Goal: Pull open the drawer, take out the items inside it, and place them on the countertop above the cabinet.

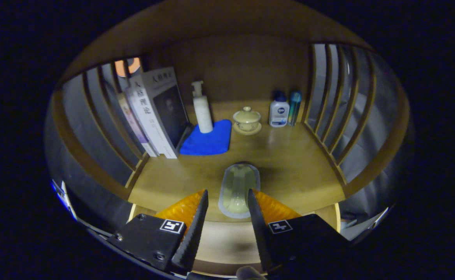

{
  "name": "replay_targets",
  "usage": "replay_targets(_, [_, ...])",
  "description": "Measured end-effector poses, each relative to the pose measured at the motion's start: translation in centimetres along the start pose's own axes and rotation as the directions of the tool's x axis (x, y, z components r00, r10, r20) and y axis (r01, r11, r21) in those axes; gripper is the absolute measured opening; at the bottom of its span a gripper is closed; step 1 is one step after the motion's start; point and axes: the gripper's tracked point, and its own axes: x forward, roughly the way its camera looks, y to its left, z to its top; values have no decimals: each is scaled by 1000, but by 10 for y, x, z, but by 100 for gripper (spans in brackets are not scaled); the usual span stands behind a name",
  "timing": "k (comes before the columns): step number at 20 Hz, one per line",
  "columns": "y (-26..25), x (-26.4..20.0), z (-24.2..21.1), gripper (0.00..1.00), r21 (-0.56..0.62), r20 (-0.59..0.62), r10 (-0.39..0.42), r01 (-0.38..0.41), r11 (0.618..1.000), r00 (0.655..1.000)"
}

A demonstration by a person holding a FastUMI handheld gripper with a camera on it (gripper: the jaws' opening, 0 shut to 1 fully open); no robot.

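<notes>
Wooden countertop with slatted side rails lying ahead of me. I'm judging this as placing step: pale oval item lying at front edge, between fingers of hand-held gripper, which are standing spread, apparently not pressing it. Books, pump bottle on blue cloth, lidded cup, two bottles crowding back edge. Middle staying open. Next I'm backing straight out, then returning to drawer.

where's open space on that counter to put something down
Bare wood lies right of the pale oblong item between the gripper fingers, up to the slatted side rail. The back is crowded: books, pump bottle on blue cloth, lidded cup, two bottles.
</notes>
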Motion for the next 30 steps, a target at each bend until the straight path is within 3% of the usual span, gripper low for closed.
replay_targets(2, [3,-31,-3,65,-15,115,7,-5,1000,993])
replay_targets(6, [4,-96,-19,100,-34,345,8,4,999,939])
replay_targets(10, [5,-145,-59,99,-67,494,21,14,998,869])
replay_targets(12, [2,-154,-88,99,-80,520,13,33,996,854])
replay_targets(17, [-18,-144,-165,100,-24,511,-46,67,997,859])
replay_targets(23, [-36,-106,-250,100,15,433,-107,112,994,895])
replay_targets(27, [-30,-74,-276,100,4,369,-117,124,992,922])
replay_targets(30, [-20,-60,-275,100,-10,380,-105,118,993,919])
